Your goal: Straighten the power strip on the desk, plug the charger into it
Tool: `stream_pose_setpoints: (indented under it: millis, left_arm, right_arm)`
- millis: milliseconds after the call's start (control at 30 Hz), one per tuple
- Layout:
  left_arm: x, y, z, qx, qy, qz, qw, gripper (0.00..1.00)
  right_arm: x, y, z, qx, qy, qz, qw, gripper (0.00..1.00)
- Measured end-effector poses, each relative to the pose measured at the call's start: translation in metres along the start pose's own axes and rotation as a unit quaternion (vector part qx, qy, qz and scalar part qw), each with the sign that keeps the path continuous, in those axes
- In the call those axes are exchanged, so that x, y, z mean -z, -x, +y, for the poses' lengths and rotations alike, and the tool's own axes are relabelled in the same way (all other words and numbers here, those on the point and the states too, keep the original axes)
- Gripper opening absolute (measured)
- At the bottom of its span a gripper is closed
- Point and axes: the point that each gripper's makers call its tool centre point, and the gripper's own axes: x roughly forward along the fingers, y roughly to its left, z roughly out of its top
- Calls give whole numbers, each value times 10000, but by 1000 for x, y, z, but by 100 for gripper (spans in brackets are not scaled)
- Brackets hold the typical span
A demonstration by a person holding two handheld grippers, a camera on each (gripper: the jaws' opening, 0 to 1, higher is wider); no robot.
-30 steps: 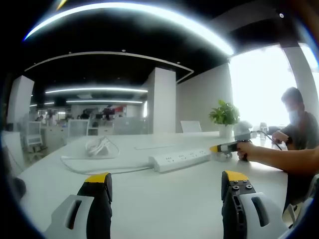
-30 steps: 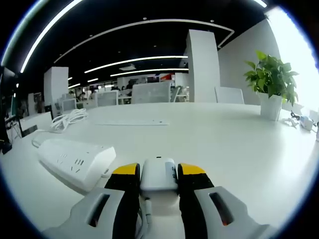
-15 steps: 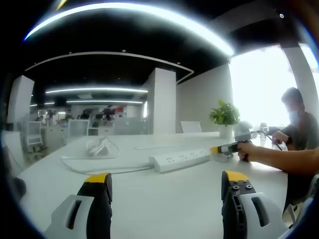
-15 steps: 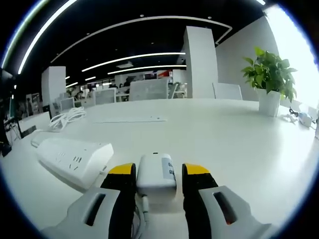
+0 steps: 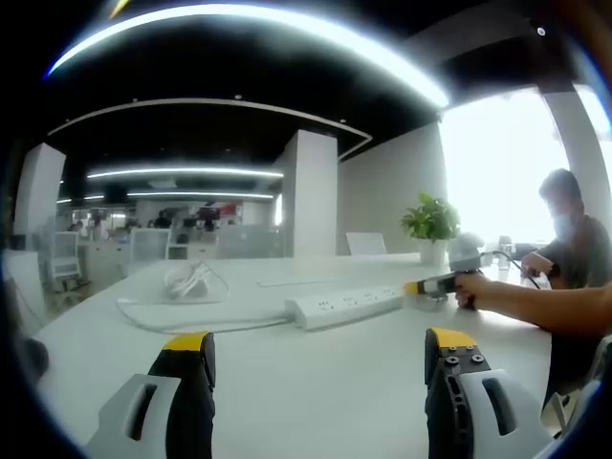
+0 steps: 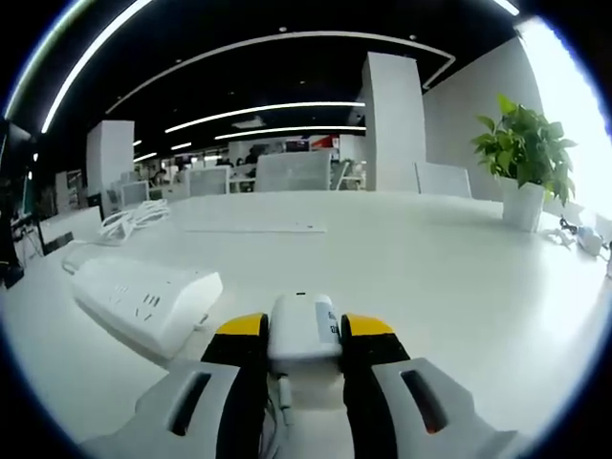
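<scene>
**Charger held beside the strip's end**

In the right gripper view the right tongs [image 6: 304,330] are clamped on the white charger [image 6: 304,327], just beside the near end of the white power strip [image 6: 148,298] lying on the desk [image 6: 459,277]; a potted plant [image 6: 524,167] stands far right; in the left gripper view the left tongs [image 5: 318,346] hang wide and hold nothing, the power strip [image 5: 346,306] beyond them, its coiled cord [image 5: 186,281] behind.
</scene>
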Motion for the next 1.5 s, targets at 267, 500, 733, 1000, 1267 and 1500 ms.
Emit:
stream_pose_setpoints:
  millis: [267,500,733,1000,1267,1500]
  left_arm:
    - [-1,0,-2,24,-4,-8,10000,93]
    - [-3,2,-3,30,-19,-24,10000,93]
    - [-3,3,-2,13,-17,-40,10000,93]
    - [-4,3,-3,28,-13,-55,10000,93]
    - [-3,3,-6,45,-16,-52,10000,93]
    - [-2,3,-5,30,-9,-43,10000,93]
  right_arm:
    - [-2,-1,4,-152,27,14,9999,27]
    - [-4,4,12,-257,170,12,9995,27]
    - [-14,11,15,-346,720,38,9968,27]
    - [-29,11,18,-446,1328,80,9901,27]
    - [-30,10,22,-571,1978,224,9783,27]
    - [-38,14,28,-802,2593,408,9616,27]
